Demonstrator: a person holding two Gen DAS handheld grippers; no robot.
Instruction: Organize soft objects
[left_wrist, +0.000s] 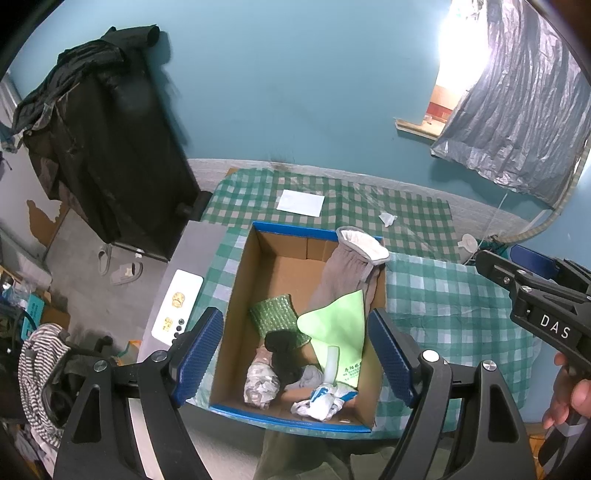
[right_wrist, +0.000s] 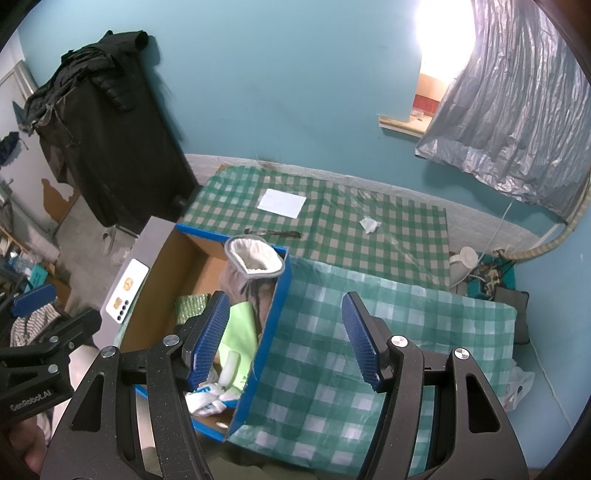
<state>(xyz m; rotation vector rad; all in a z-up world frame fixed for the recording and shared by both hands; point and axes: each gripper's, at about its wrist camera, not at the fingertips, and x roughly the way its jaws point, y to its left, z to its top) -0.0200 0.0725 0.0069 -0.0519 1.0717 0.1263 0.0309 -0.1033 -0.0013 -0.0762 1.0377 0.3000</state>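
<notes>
A blue-rimmed cardboard box stands on the checked tablecloth. Inside lie a grey fleece-lined sock leaning on the right wall, a light green cloth, a green bubble-wrap piece, a black soft item and crumpled white bundles. My left gripper is open and empty above the box. My right gripper is open and empty above the box's right wall; the sock and the green cloth also show there.
A white paper sheet and a crumpled tissue lie on the far tablecloth. A white phone lies on the grey ledge left of the box. A dark pen-like object lies behind the box. Black garments hang at left.
</notes>
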